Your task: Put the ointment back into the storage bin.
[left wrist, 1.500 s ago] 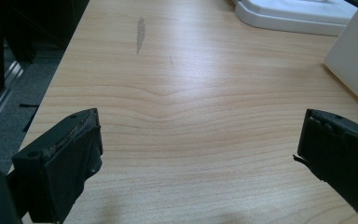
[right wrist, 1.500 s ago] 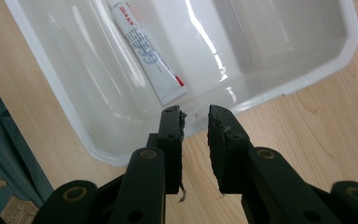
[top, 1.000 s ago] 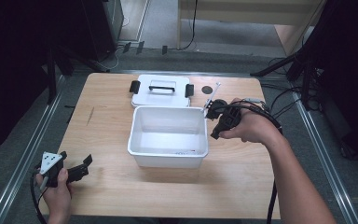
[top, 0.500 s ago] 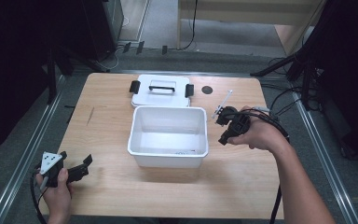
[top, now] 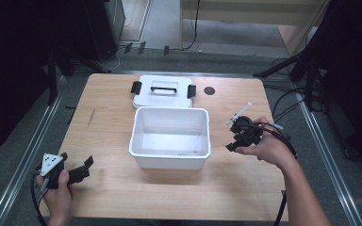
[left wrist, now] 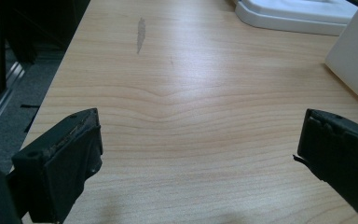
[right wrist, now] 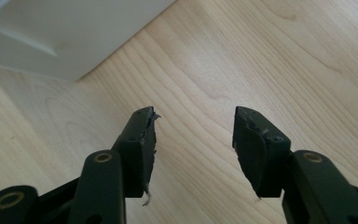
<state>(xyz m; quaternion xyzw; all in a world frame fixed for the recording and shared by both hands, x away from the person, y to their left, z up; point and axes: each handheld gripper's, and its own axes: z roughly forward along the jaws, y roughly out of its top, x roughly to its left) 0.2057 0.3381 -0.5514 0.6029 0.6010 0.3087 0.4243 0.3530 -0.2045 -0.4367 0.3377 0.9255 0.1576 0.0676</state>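
Jaws apart on both grippers; white bin [top: 169, 136] bears no legible writing.

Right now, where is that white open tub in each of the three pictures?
High view: the white tub sits mid-table, in front of its lid.
Left gripper view: its wall is at the right edge.
Right gripper view: its side fills the upper left.
Shared landmark: the wooden table.

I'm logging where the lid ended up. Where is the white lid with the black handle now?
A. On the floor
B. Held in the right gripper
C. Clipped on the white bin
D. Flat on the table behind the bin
D: the lid lies flat on the table just past the far rim of the open white bin, with neither gripper on it.
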